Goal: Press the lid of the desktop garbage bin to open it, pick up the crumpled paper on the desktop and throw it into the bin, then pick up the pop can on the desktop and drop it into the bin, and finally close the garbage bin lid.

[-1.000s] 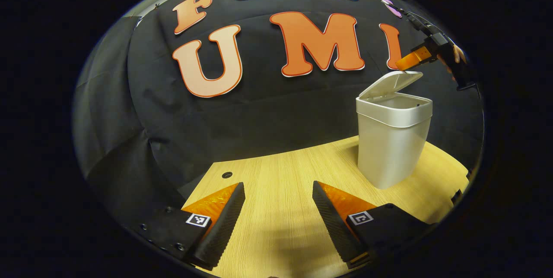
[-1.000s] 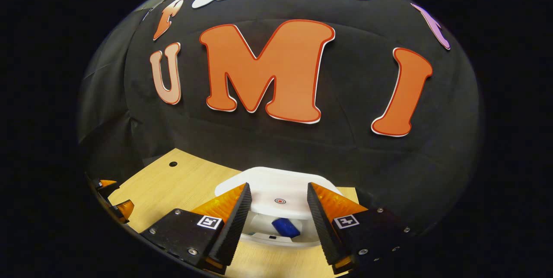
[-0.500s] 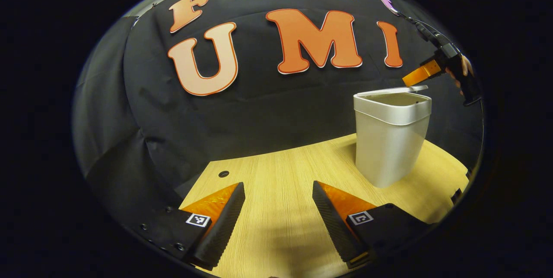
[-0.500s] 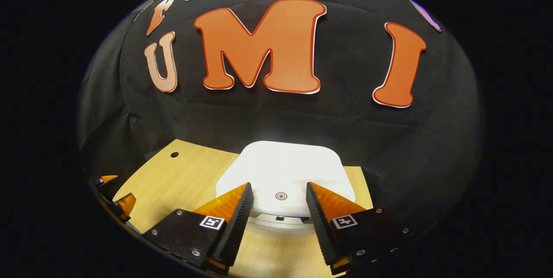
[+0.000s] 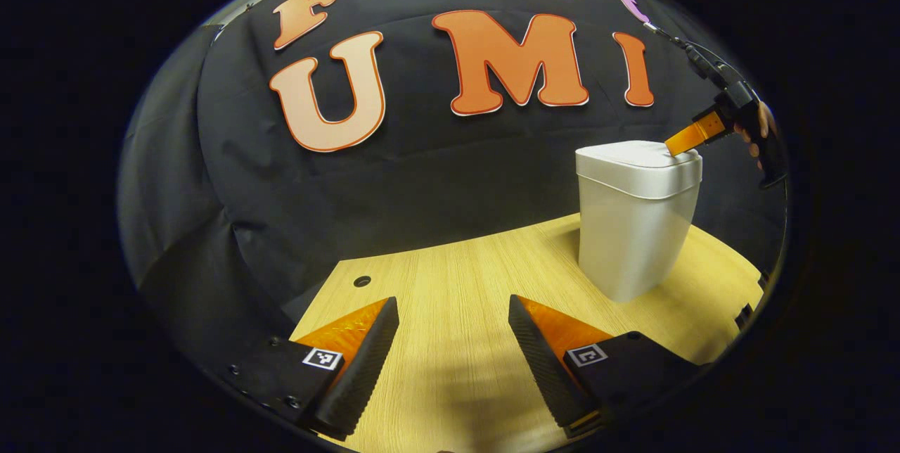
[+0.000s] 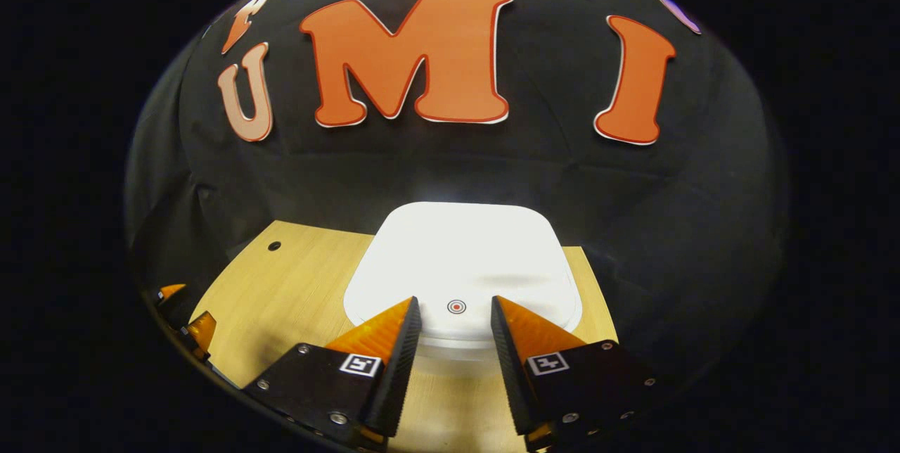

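My right gripper (image 6: 453, 312), fingers apart, seems to press on the bin (image 5: 636, 228)'s flat lid (image 6: 460, 259); my left gripper (image 5: 453, 316) hangs spread left of the bin.

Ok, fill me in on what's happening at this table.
A person is working a hand-held gripper in each hand. The right gripper, fingers apart, sits on the front edge of the bin lid, which lies flat on the bin. The left gripper hangs open over the table, holding nothing. No paper or can lies on the visible tabletop.
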